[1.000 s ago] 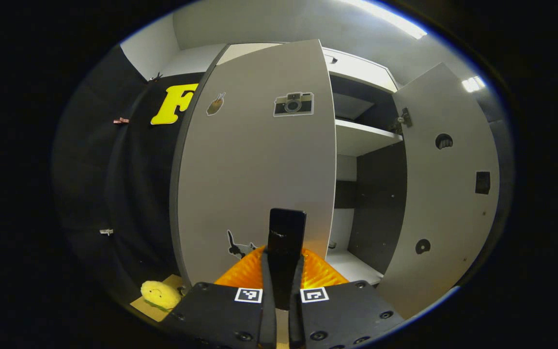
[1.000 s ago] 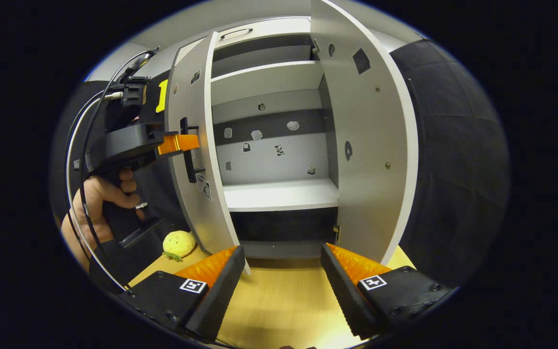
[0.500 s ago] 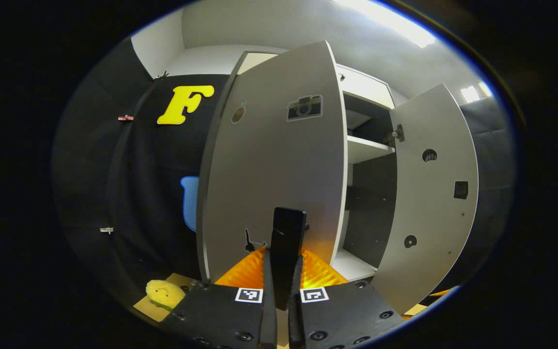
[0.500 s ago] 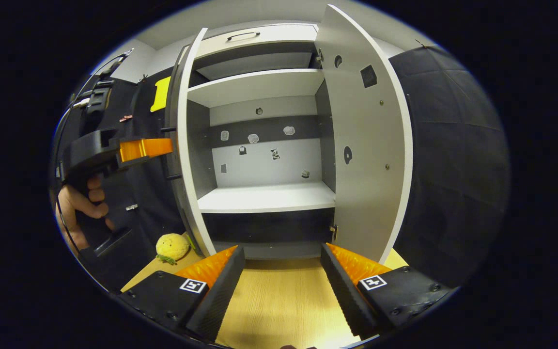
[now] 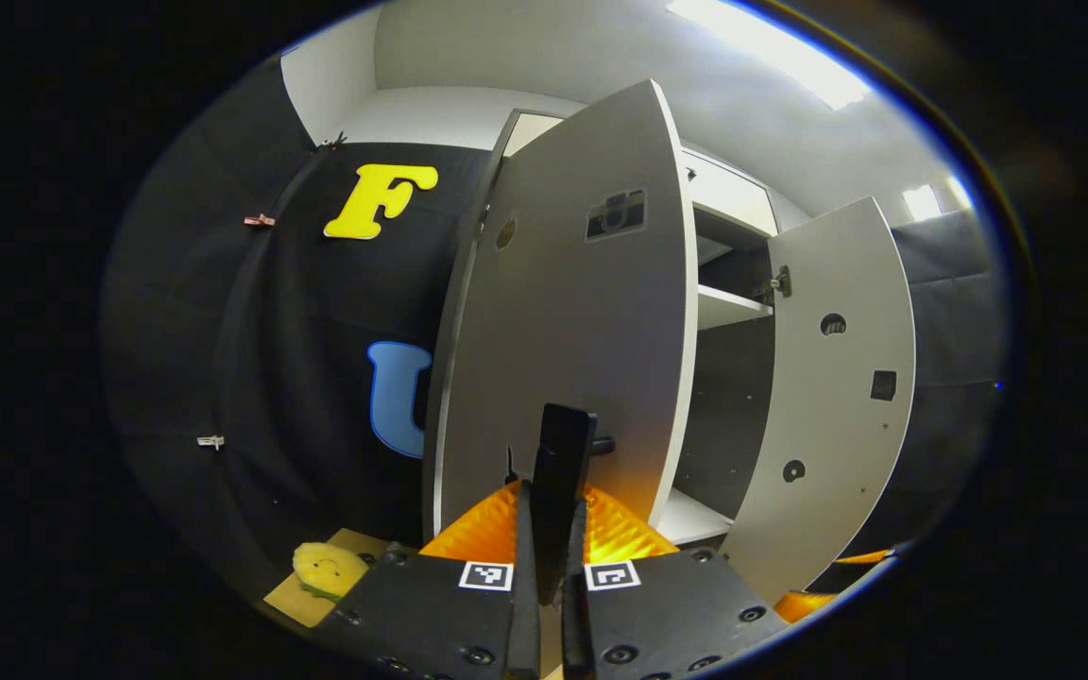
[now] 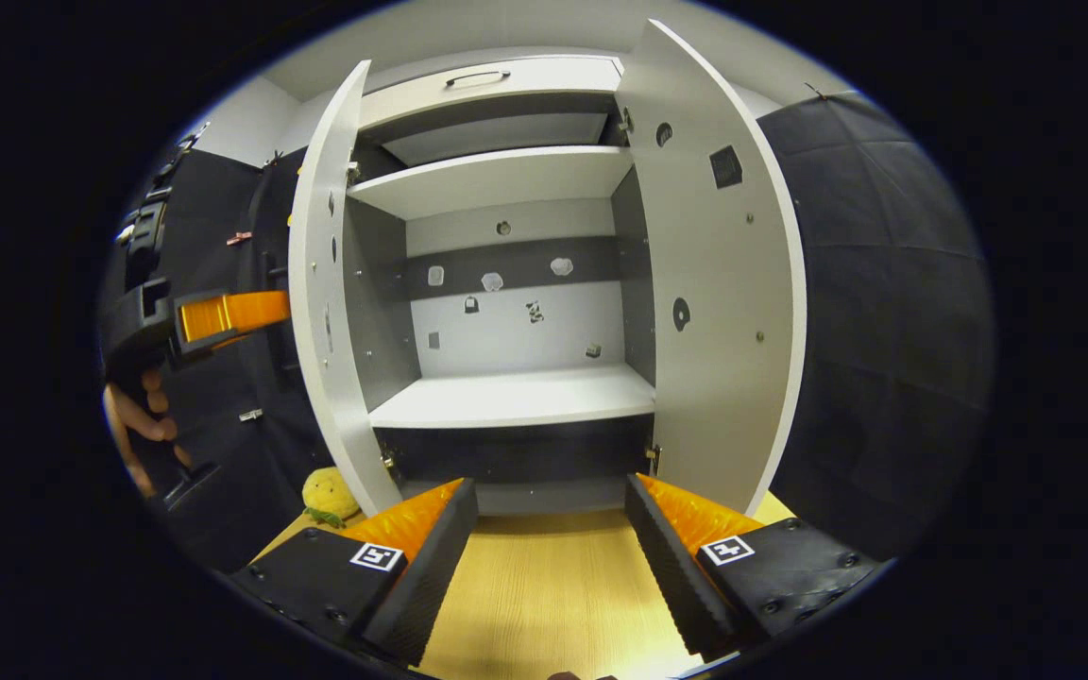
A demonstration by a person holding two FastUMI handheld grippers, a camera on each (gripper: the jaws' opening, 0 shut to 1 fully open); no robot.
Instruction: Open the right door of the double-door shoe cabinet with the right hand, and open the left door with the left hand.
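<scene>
Smooth grey panels make both doors of the shoe cabinet [image 6: 506, 283]. My left gripper [image 5: 549, 529] pinches the dark bar handle [image 5: 563, 472] of the left door [image 5: 572, 331], swung wide open. My right gripper [image 6: 552, 543] is spread above the wooden bench [image 6: 544, 604], before the open right door [image 6: 714, 302].

White double-door shoe cabinet [image 6: 516, 397] stands upright on wood surface, left door [image 6: 317, 283] and right door [image 6: 714, 283] both swung wide open.
</scene>
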